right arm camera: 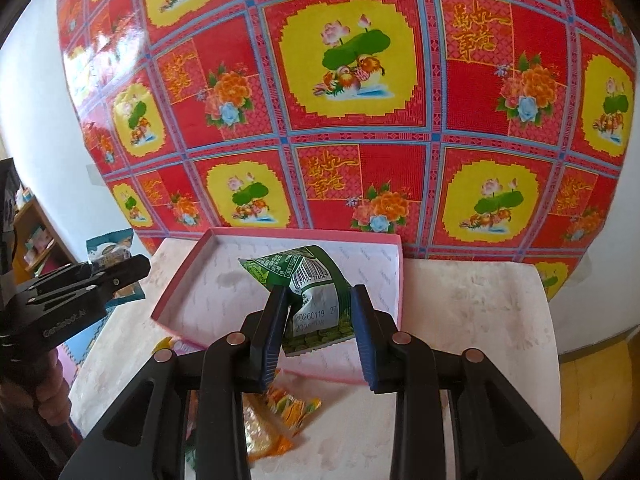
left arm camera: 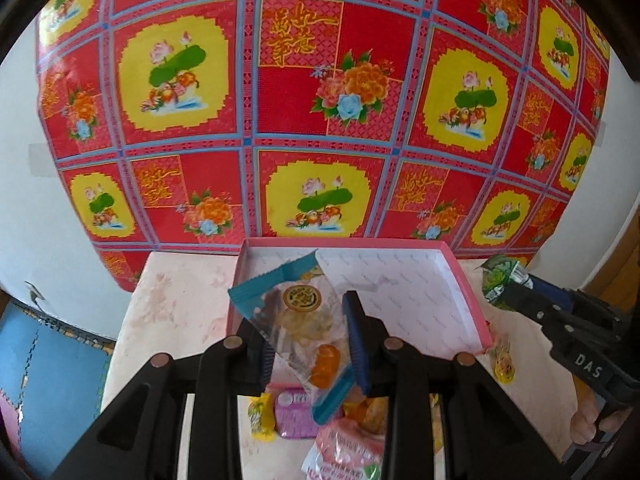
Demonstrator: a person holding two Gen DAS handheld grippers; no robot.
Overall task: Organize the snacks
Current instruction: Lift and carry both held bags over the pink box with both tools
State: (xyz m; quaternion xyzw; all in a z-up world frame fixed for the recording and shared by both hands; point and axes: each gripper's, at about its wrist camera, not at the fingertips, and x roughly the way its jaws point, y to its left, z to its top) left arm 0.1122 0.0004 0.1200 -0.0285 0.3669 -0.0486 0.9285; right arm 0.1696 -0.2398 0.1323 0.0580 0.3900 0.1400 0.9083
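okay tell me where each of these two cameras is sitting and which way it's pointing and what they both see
Left wrist: on the left gripper, looking forward and down over its fingers and teal-edged clear packet at the pink box; the right gripper shows at right.
Right wrist: on the right gripper, facing the same way over its green packet; the left gripper shows at left.
Shared: box, both packets, pale table, red floral sheet.

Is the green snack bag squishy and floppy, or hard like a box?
Probably floppy: the green snack bag crumples and bends where the right gripper's jaws pinch it. Likely light, since its free top stands up without sagging. The glossy film may be a bit slippery.
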